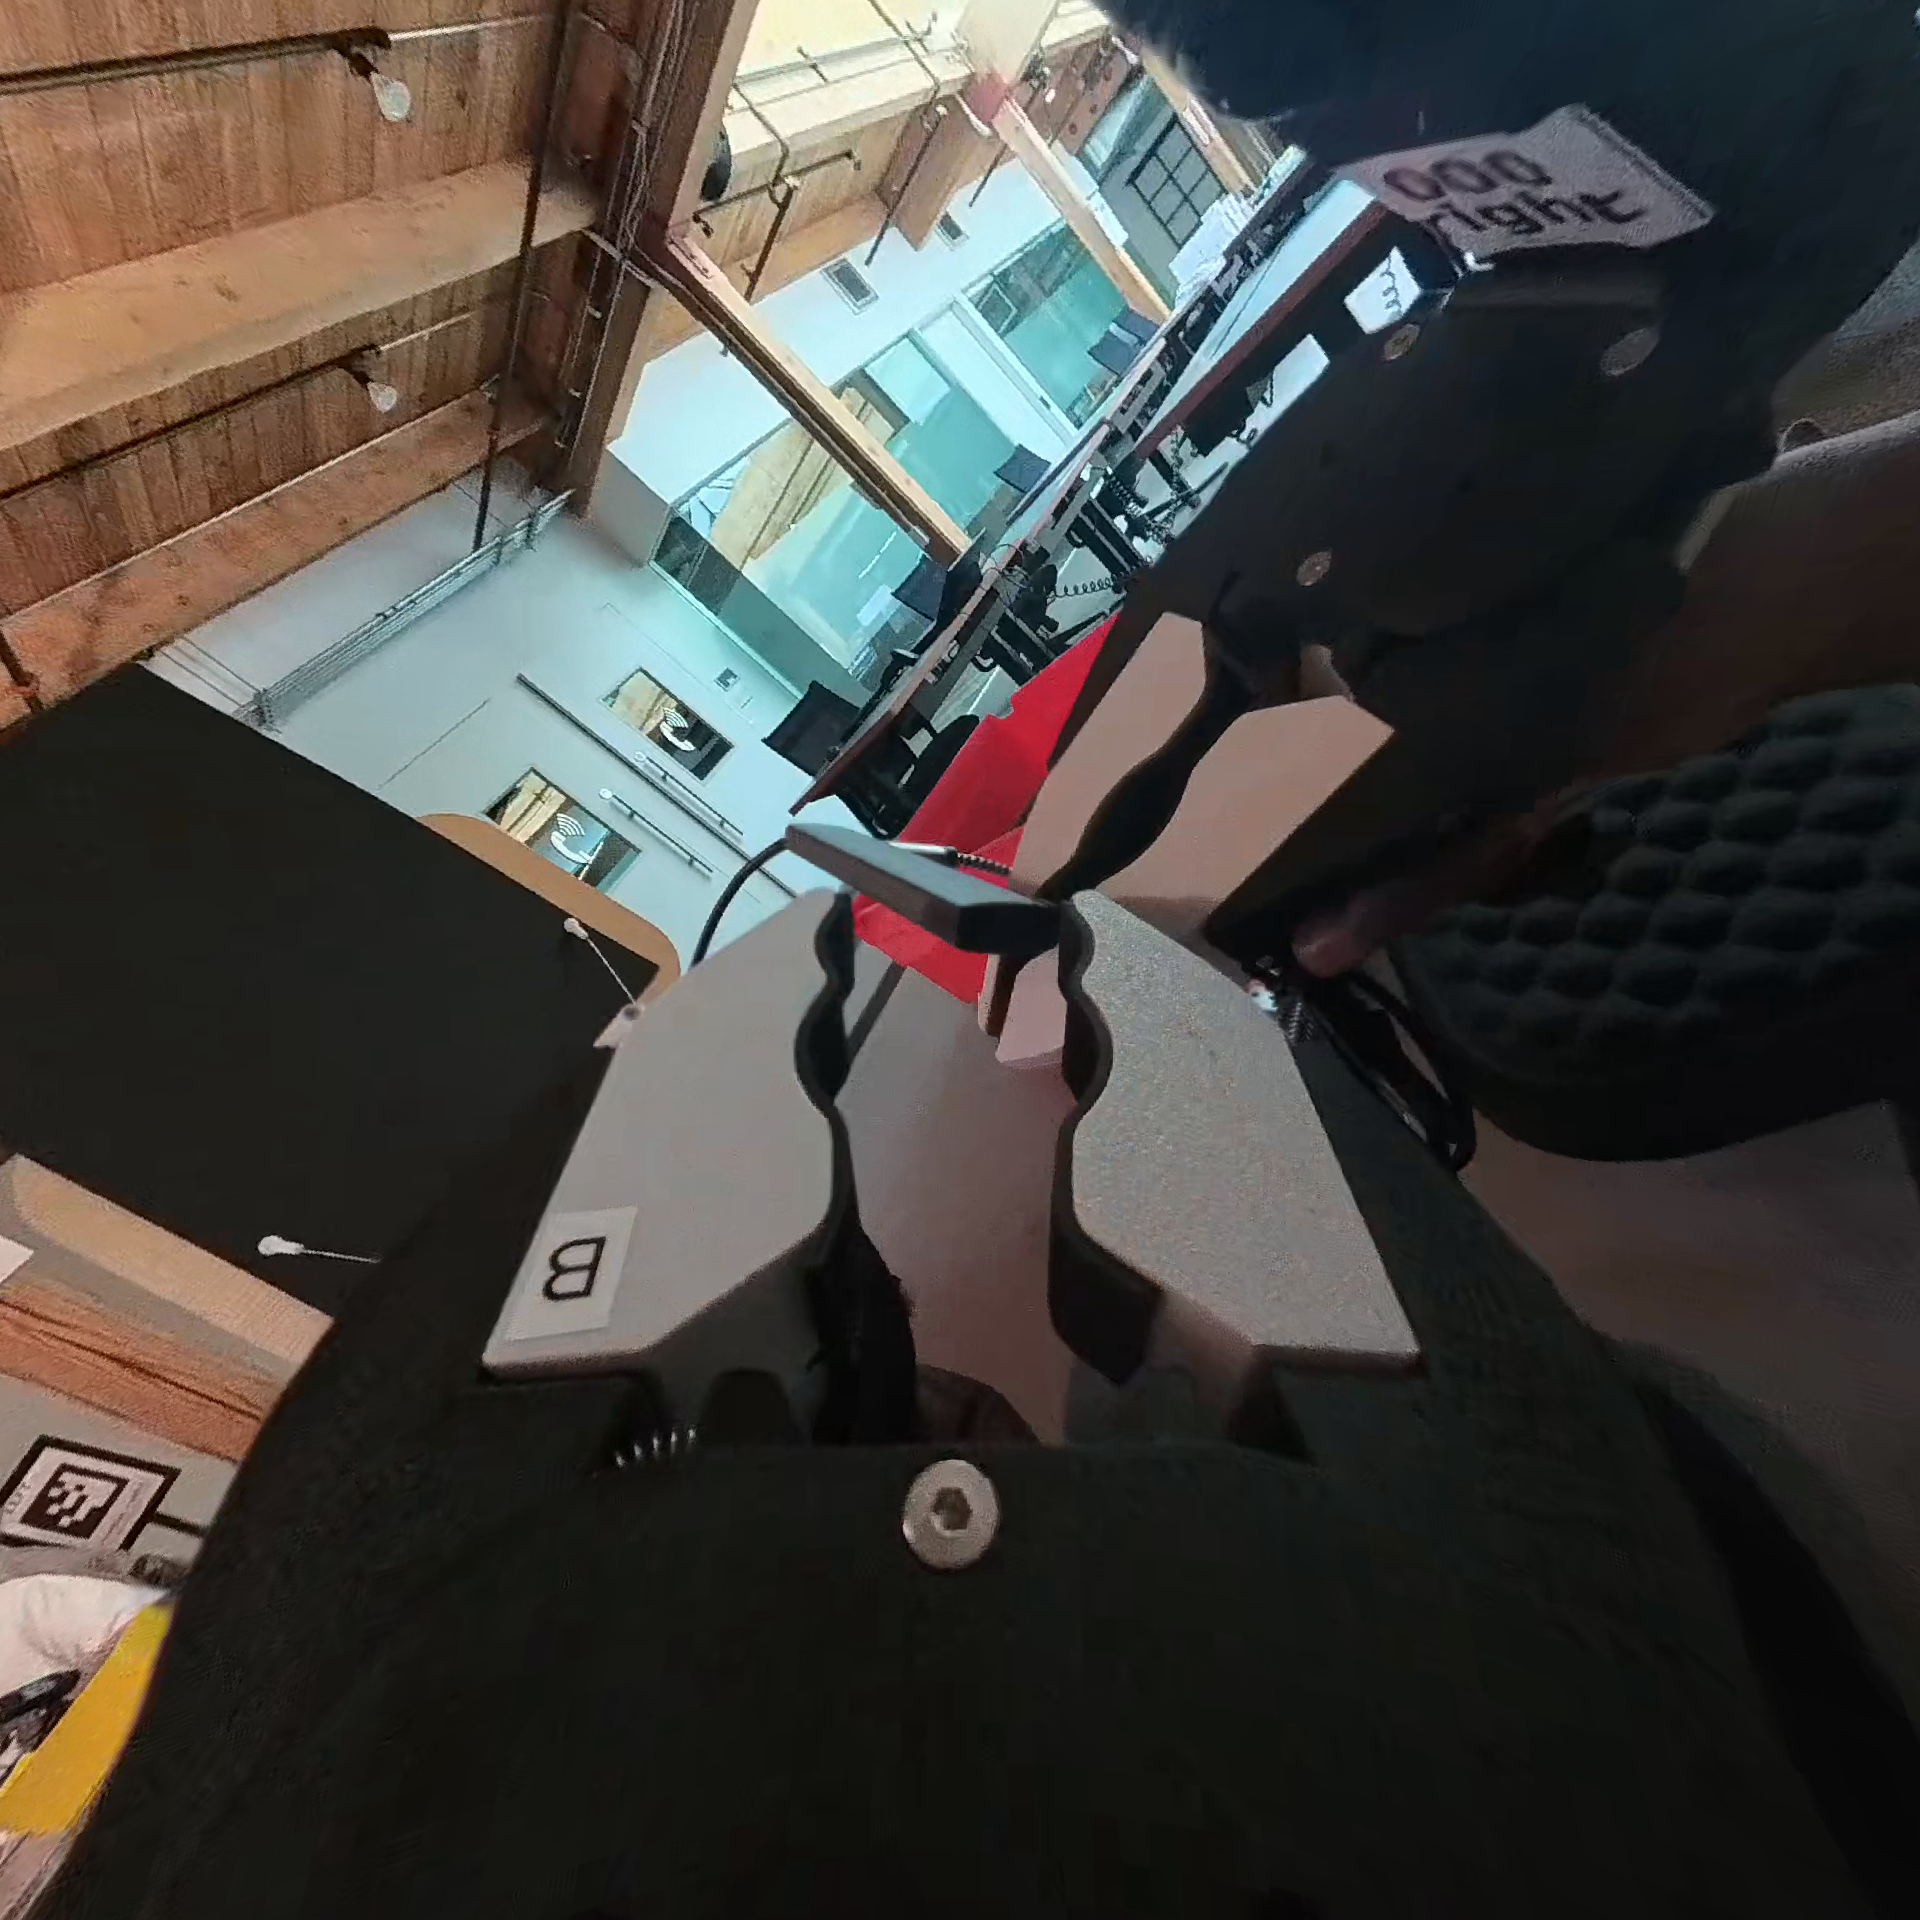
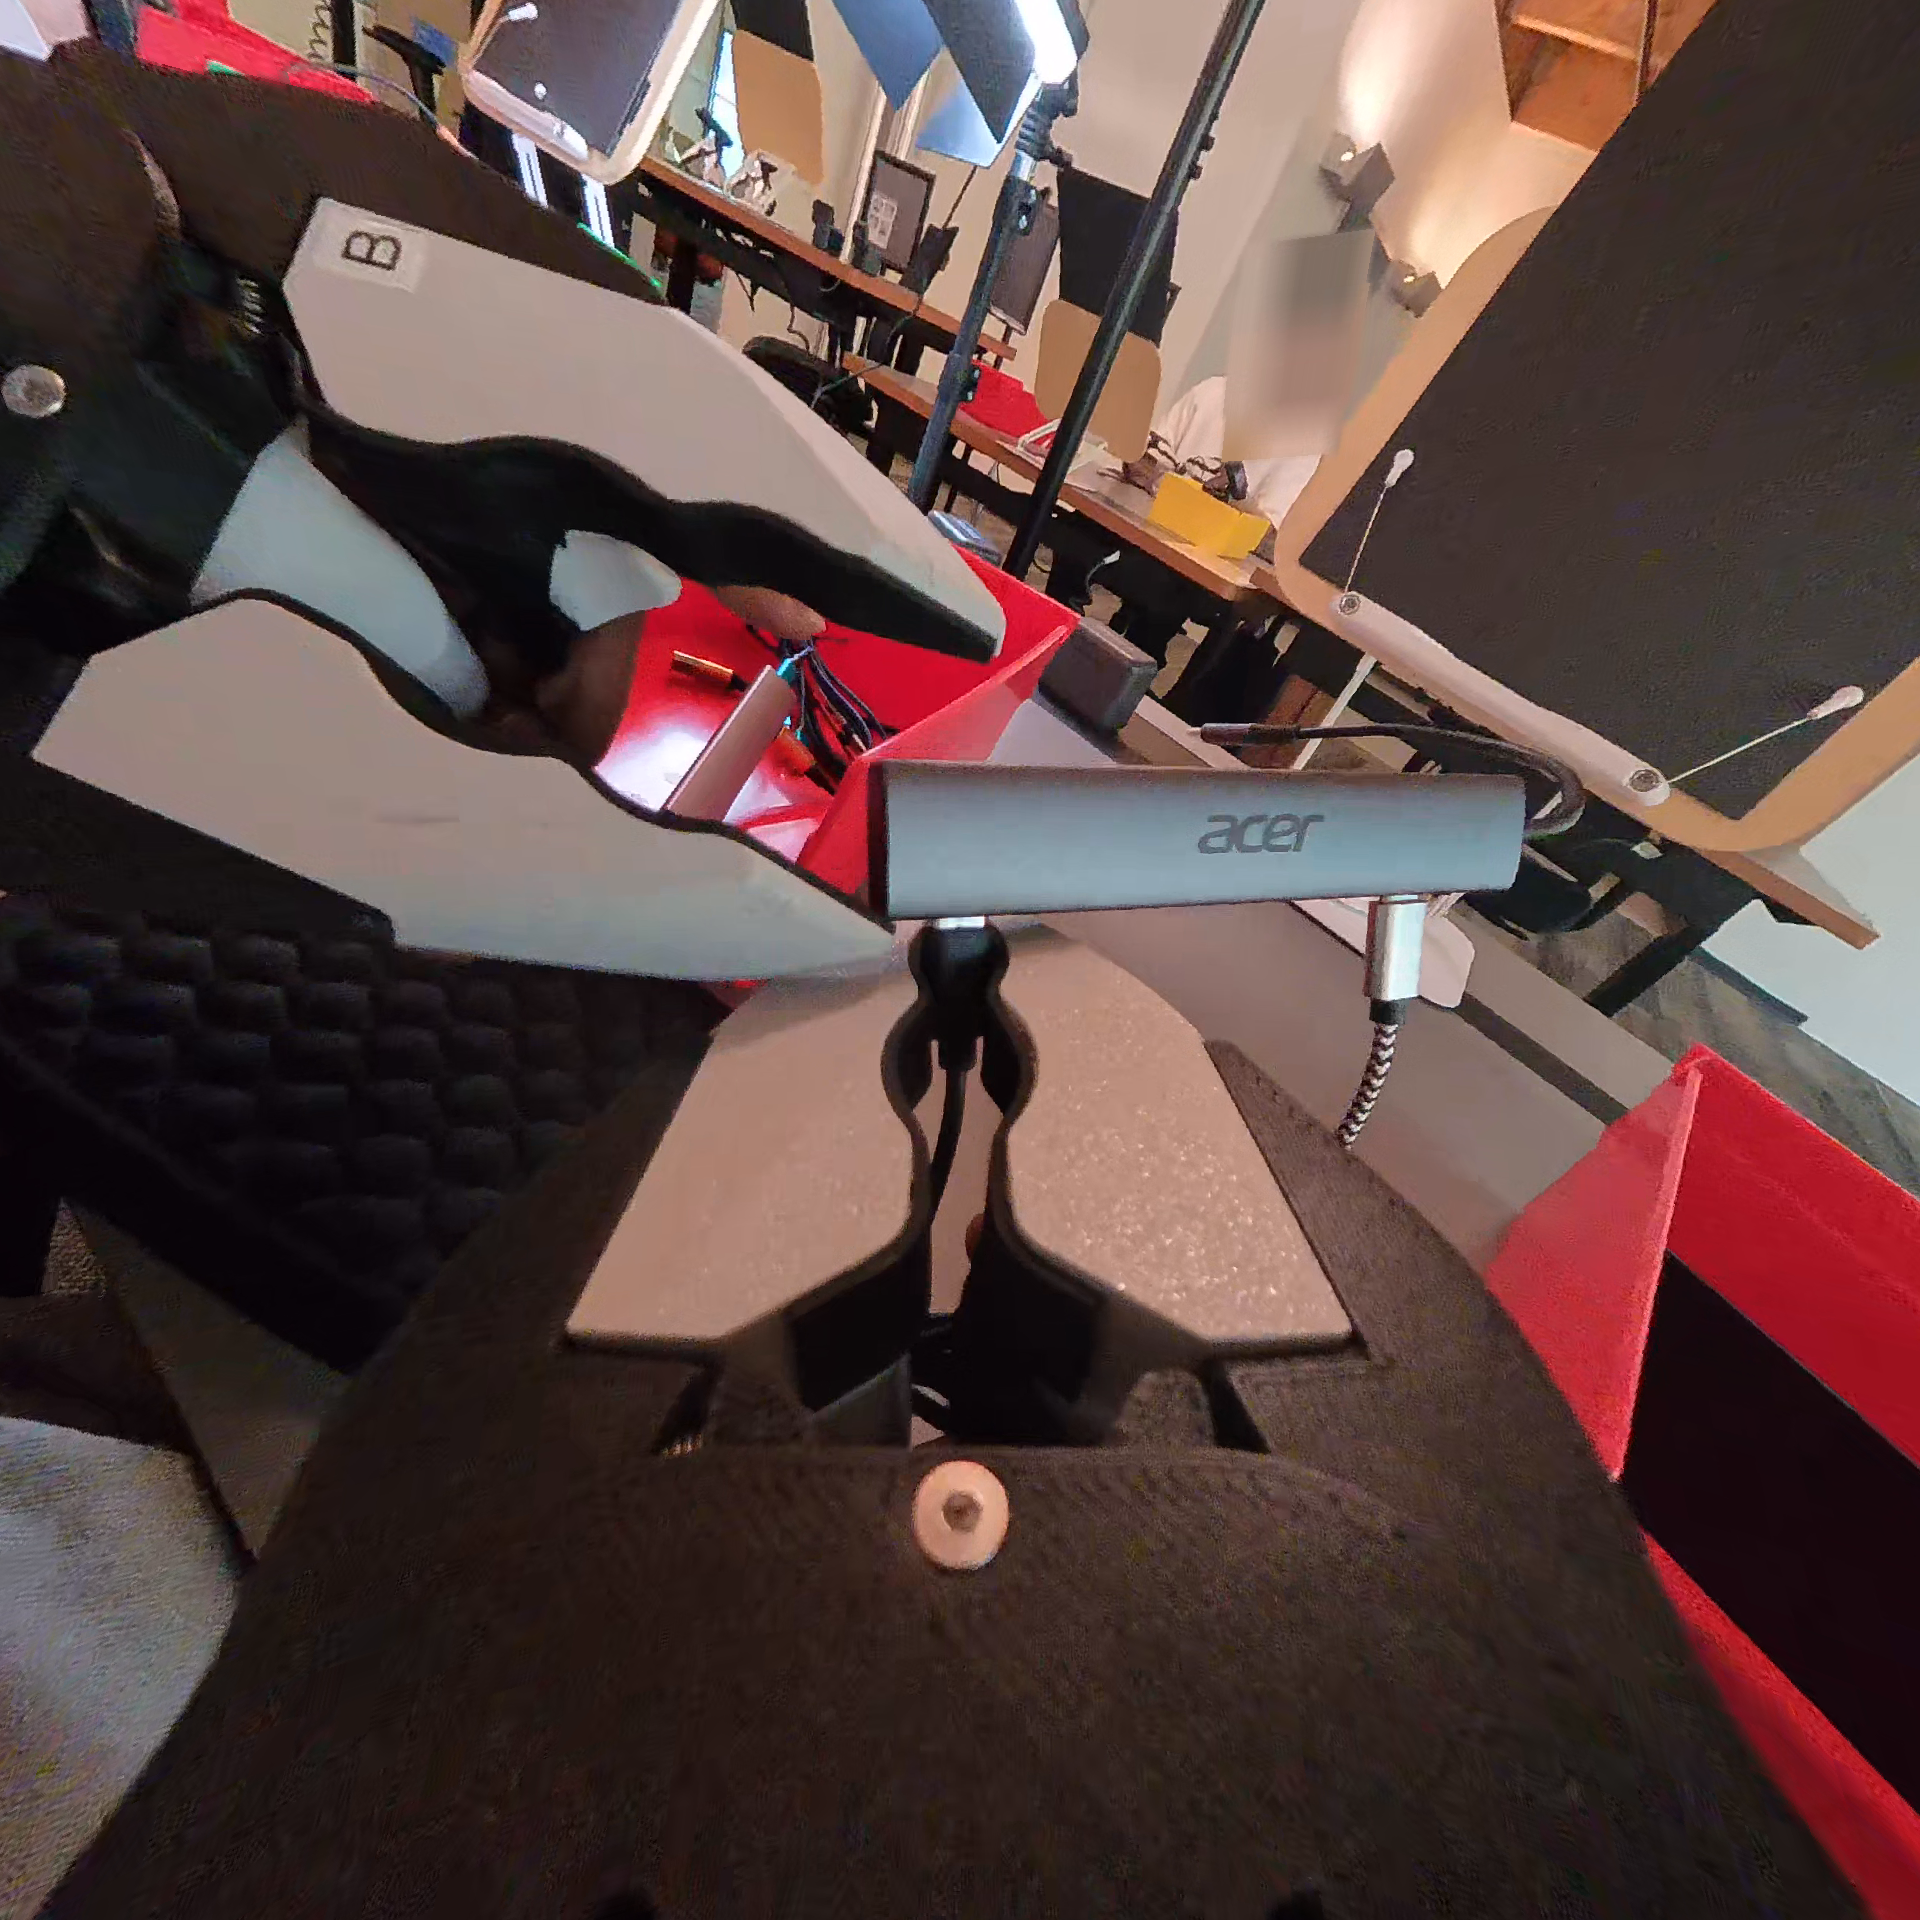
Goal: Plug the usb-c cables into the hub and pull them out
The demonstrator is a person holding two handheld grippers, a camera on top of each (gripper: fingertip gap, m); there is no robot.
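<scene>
A grey hub (image 2: 1195, 842) is held up off the table. My left gripper (image 2: 935, 790) comes in from the left and is shut on the hub's left end, its jaws apart by the hub's width. In the left wrist view the hub (image 1: 935, 888) lies across my left gripper's (image 1: 951, 909) tips. My right gripper (image 2: 956, 966) is below the hub, shut on a black usb-c plug (image 2: 956, 951) that sits in the hub's lower edge. Its fingers (image 1: 1117, 727) show in the left wrist view. A braided cable (image 2: 1387, 956) with a silver plug is in the hub farther right.
A red bin (image 2: 935, 707) holding wires and small metal parts stands behind the hub. A second red bin (image 2: 1766, 1195) is at the right. Black foam padding (image 2: 260, 1039) lies at the left on the grey table (image 2: 1299, 1039). A black panel (image 2: 1662, 416) stands at the right. Both grippers' tips are close together, under 4 cm apart.
</scene>
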